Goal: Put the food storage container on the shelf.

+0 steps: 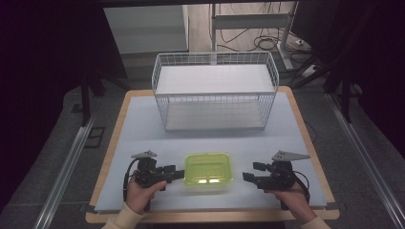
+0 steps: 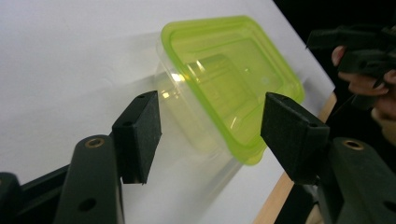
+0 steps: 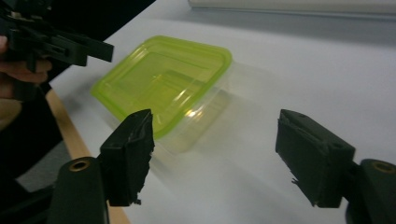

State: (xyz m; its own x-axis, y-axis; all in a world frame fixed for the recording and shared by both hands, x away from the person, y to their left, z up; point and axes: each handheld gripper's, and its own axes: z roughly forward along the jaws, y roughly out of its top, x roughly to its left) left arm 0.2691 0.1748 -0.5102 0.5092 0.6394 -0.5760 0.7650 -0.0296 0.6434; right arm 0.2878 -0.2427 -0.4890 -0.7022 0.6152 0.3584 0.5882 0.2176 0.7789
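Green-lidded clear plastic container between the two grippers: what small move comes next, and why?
Probably ease the left gripper forward so its open jaws straddle the near end of the green-lidded clear plastic container, then close. The container sits flat on the white table mat, lid on, just ahead of those jaws, untouched. The right gripper waits open, apart from it. The white wire basket stands behind.

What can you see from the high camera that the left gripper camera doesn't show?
High view alone: the white wire basket at the far side of the table, the floor around it, and both forearms coming in from below. Left gripper view alone: its own two black jaws up close, standing open on either side of the container's near end without pressing it. Both share: the clear container with the green lid, the pale table top, and the right tool in the person's hand.
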